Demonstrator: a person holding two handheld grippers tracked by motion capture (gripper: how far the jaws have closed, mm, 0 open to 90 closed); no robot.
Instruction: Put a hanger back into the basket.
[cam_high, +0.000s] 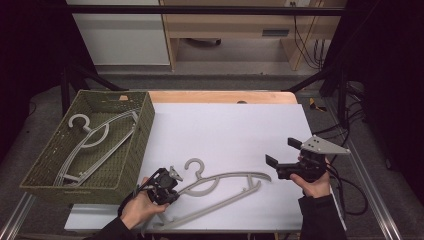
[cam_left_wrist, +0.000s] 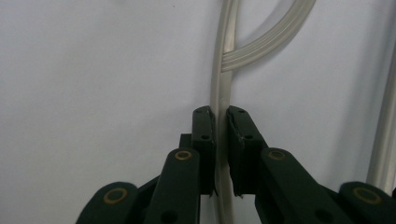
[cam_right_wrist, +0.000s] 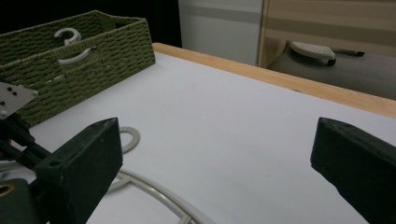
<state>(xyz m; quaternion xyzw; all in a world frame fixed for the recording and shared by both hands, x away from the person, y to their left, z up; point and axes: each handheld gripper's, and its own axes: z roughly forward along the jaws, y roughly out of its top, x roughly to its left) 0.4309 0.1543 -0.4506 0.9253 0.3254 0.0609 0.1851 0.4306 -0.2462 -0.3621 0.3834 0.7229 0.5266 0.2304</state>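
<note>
we grip the hanger (cam_left_wrist: 223, 93) on the table (cam_high: 225, 130) with our left gripper (cam_left_wrist: 222, 140); our right gripper (cam_right_wrist: 210, 154) hovers with jaws wide apart.

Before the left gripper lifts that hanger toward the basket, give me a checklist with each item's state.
1. Left gripper clamped on the hanger: ok, pads press its bar.
2. Grip near the hanger's middle: not ok, it holds one end of the arm.
3. Right gripper clear of the hanger: ok, open, held above the table.
4. Room in the basket: ok, one hanger in basket lies flat.
5. Path to basket free: ok.
</note>
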